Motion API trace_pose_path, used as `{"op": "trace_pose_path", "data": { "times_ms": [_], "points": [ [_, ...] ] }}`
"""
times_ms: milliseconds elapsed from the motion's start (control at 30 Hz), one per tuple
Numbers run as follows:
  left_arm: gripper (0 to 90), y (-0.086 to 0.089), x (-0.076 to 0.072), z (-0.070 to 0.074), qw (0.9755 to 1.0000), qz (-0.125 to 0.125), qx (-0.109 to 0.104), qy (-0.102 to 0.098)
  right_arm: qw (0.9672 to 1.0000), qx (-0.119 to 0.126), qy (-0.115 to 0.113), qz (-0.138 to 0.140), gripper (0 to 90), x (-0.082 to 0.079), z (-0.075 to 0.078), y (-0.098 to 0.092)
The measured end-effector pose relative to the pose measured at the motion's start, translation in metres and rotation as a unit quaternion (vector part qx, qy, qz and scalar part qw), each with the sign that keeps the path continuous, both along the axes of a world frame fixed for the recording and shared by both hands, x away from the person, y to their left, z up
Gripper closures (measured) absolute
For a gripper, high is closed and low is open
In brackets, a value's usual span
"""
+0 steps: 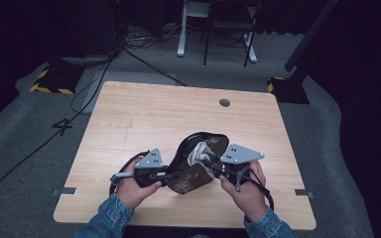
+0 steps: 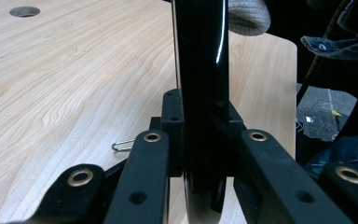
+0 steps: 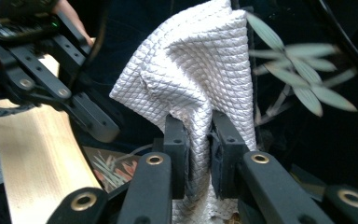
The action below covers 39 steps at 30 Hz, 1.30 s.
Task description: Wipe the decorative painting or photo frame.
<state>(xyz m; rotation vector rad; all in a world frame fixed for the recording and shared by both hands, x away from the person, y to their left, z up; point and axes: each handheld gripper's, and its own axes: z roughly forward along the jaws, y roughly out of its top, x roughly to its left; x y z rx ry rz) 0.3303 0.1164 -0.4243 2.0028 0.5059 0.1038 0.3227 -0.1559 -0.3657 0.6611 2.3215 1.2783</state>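
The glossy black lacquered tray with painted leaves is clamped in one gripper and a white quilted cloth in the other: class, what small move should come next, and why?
Probably a short wipe: slide the white quilted cloth across the glossy black lacquered tray. The right gripper is shut on the cloth, which lies against the tray's inner face, while the left gripper clamps the tray's rim, holding it tilted above the wooden table.

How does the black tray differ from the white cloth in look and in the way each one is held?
The black tray is glossy, rigid and painted with leaves; the white cloth is matte, soft, quilted and bunched in folds. The tray's edge is clamped by the left hand-held gripper, while the cloth is pinched by the right hand-held gripper. The tray is much larger, and the cloth lies against its surface. Both are gripped firmly above the wooden table.
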Motion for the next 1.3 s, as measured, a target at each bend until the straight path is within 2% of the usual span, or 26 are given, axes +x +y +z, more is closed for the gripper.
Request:
{"op": "trace_pose_path", "data": {
  "times_ms": [233, 467, 967, 1300],
  "points": [
    [79.1, -0.001, 0.000, 0.000, 1.0000, 0.000, -0.001, 0.001, 0.9998, 0.006, 0.009, -0.015, 79.3, 0.004, -0.009, -0.014],
    [79.1, 0.000, 0.000, -0.001, 1.0000, 0.000, -0.003, 0.001, 0.9997, -0.001, 0.008, -0.023, 79.3, 0.005, -0.012, -0.018],
    [78.9, 0.000, 0.000, -0.001, 1.0000, -0.001, -0.003, 0.000, 0.9979, -0.013, 0.031, -0.056, 79.2, 0.014, -0.024, -0.039],
    [78.9, 0.000, 0.000, 0.000, 1.0000, -0.002, -0.003, 0.002, 0.9967, -0.017, 0.039, -0.069, 79.2, 0.015, -0.026, -0.043]
  ]
}}
